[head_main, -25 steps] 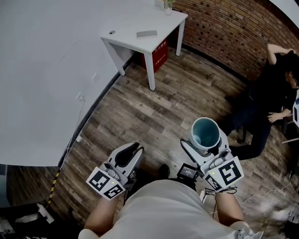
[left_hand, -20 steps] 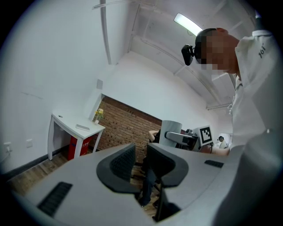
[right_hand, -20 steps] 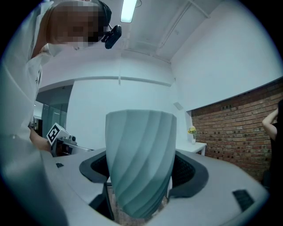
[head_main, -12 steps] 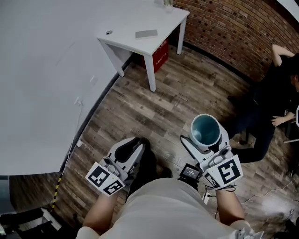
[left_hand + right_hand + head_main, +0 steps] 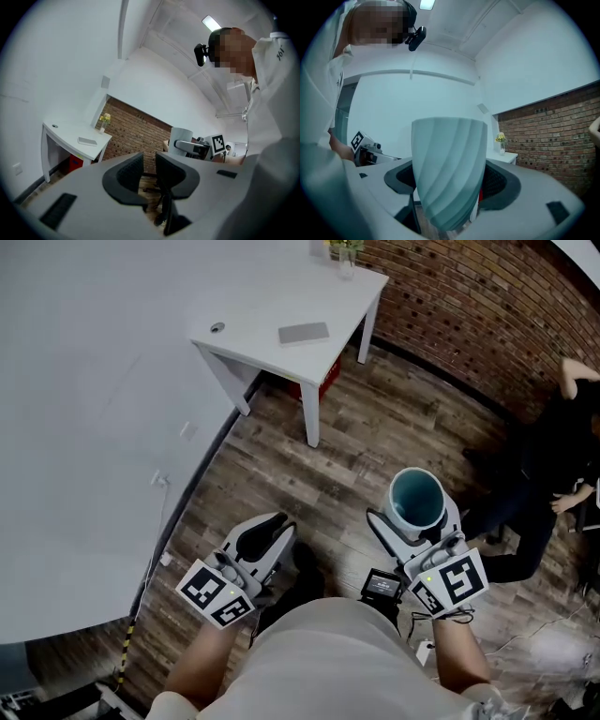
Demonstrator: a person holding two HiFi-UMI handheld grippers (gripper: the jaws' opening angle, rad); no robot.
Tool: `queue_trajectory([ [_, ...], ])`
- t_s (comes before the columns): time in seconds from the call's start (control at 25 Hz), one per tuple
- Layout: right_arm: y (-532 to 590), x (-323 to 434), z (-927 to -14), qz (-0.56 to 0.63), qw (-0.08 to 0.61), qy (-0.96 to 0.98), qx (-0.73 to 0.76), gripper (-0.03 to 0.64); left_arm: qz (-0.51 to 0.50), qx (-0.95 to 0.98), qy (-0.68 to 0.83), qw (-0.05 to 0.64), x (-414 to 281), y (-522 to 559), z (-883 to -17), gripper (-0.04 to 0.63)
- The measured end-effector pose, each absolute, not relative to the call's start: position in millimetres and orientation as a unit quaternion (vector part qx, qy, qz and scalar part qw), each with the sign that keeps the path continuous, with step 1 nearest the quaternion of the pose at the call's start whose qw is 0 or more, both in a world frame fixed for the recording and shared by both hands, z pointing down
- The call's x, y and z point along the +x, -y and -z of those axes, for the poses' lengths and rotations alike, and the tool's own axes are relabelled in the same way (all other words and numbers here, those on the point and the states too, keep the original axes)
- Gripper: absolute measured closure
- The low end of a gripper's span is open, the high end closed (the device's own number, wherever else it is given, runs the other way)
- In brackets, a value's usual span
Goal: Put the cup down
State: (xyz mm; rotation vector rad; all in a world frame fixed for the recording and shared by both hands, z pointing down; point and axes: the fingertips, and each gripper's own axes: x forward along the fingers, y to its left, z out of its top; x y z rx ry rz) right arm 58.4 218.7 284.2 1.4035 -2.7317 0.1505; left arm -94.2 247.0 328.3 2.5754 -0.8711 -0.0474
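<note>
A pale ribbed cup (image 5: 416, 501) with a teal inside stands upright in my right gripper (image 5: 418, 521), held over the wooden floor at waist height. In the right gripper view the cup (image 5: 449, 159) fills the gap and both pads (image 5: 497, 180) press on its sides, so the right gripper (image 5: 451, 180) is shut on it. My left gripper (image 5: 264, 538) hangs level with it to the left. In the left gripper view its jaws (image 5: 149, 161) stand a narrow gap apart with nothing between them, and the cup (image 5: 180, 139) shows beyond.
A white table (image 5: 272, 310) stands ahead by the white wall, bearing a flat grey slab (image 5: 303, 332), a small round thing (image 5: 217, 327) and a flower vase (image 5: 346, 254). A red box (image 5: 326, 381) sits under it. A person in black (image 5: 553, 456) sits at right below the brick wall (image 5: 469, 296).
Both grippers keep their hold and spacing. In the head view the table has slid lower and to the right, and the seated person has drifted toward the right edge.
</note>
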Motion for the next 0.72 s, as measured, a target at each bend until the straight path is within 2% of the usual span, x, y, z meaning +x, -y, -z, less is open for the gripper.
queue_trajectory([
  [0.32,-145.7,28.2,-287.2,-0.053,0.037,0.886,0.458,0.242,0.011,0.927,0.306,0.216,-121.8,-175.2,-329.9,0.511],
  [0.72,-49.6,33.6,-300.5,-0.044,0.043,0.9,0.432,0.242,0.004,0.925,0.31,0.219,-108.4,-92.2,-338.0,0.512],
])
